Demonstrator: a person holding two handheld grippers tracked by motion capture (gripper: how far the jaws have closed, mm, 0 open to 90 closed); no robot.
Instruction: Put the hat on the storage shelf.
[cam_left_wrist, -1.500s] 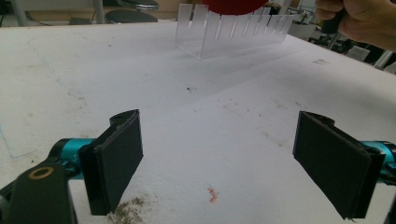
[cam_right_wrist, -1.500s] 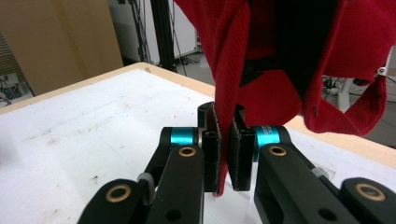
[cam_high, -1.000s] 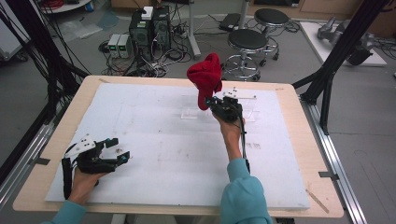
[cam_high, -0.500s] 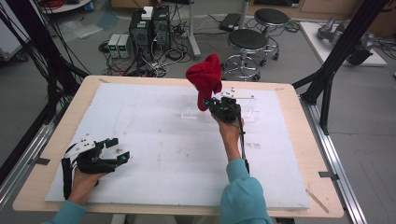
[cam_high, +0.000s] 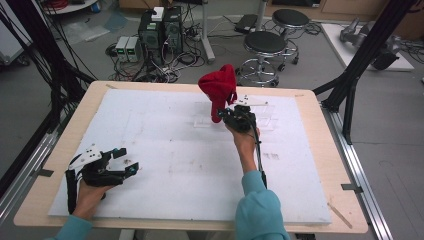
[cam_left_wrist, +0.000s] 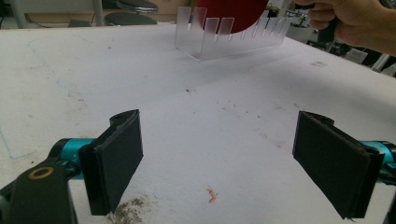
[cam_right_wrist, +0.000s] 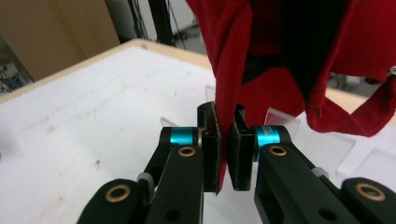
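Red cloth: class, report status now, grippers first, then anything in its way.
Right gripper shut on red cloth, held above the table. Left gripper open, holding nothing, resting low at the near left. Clear slotted rack beneath cloth.

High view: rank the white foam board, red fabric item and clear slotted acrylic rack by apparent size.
1. White foam board, largest by far.
2. Red fabric item, held up nearer the camera, so likely flattered.
3. Clear slotted acrylic rack, faint and partly hidden; ranking against the fabric unsure.
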